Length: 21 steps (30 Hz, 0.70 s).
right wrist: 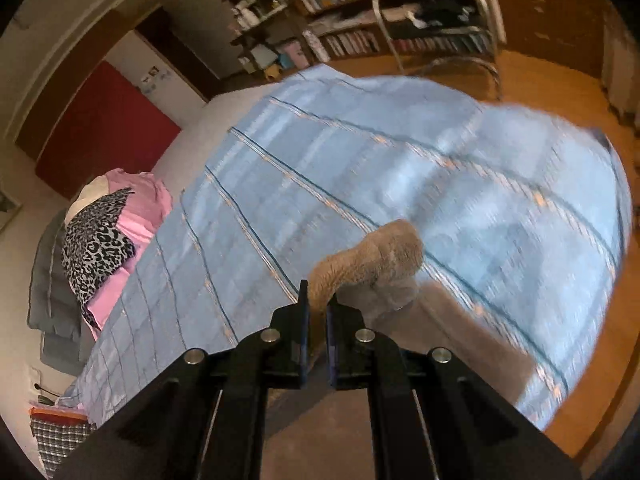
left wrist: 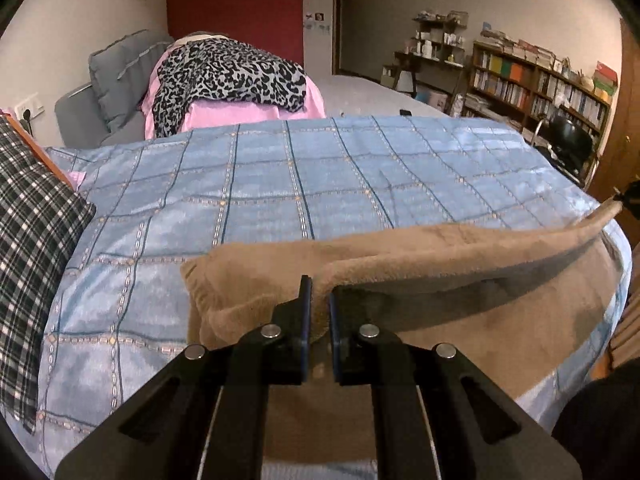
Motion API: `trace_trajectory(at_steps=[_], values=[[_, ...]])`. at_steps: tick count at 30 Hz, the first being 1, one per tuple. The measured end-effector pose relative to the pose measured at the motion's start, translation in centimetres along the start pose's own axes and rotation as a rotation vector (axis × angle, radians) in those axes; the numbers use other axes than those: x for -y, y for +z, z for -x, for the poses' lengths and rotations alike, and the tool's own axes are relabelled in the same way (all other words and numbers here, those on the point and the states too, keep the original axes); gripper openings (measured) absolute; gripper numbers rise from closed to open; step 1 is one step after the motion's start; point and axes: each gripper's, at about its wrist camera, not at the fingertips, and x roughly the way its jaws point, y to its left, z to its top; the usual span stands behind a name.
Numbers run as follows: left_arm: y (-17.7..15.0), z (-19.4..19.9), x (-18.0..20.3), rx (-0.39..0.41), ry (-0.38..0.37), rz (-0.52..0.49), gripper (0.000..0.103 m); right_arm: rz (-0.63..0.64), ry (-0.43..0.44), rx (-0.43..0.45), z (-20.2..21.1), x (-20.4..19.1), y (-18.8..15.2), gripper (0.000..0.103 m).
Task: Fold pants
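Observation:
Tan fleece pants (left wrist: 400, 264) hang stretched above a blue checked bedspread (left wrist: 280, 176). My left gripper (left wrist: 319, 300) is shut on their edge near the left end; the fabric runs up and right to a raised tip at the frame's right. In the right wrist view my right gripper (right wrist: 317, 300) is shut on a bunched end of the pants (right wrist: 372, 260), lifted over the bedspread (right wrist: 360, 168). More tan cloth trails below and right of those jaws. That view is blurred by motion.
A pink bundle with a leopard-print cloth (left wrist: 228, 76) lies at the bed's far end beside grey cushions (left wrist: 116, 76). A plaid cloth (left wrist: 36, 224) sits at the left. Bookshelves (left wrist: 536, 76) and a chair (left wrist: 568, 140) stand past the bed; wooden floor (right wrist: 460, 64) surrounds it.

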Motion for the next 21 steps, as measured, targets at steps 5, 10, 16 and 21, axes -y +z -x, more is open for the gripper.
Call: trace_trajectory(at_steps=[5,10,16,21], values=[[-1.9,0.9,0.9,-0.019,0.034,-0.083,0.008,-0.016,-0.038,-0.009,1.8,3.5,-3.8,0.006],[-3.1,1.8,1.3,-0.033,0.057,-0.133,0.008,-0.040,-0.063,-0.041,2.1,6.4,-7.0,0.006],[-5.0,1.9,1.9,-0.081,0.090,-0.184,0.008,-0.057,-0.127,-0.087,0.5,9.8,-10.1,0.006],[-7.2,1.1,1.2,-0.137,0.137,-0.145,0.008,-0.035,-0.148,-0.095,-0.4,10.8,-11.7,0.006]])
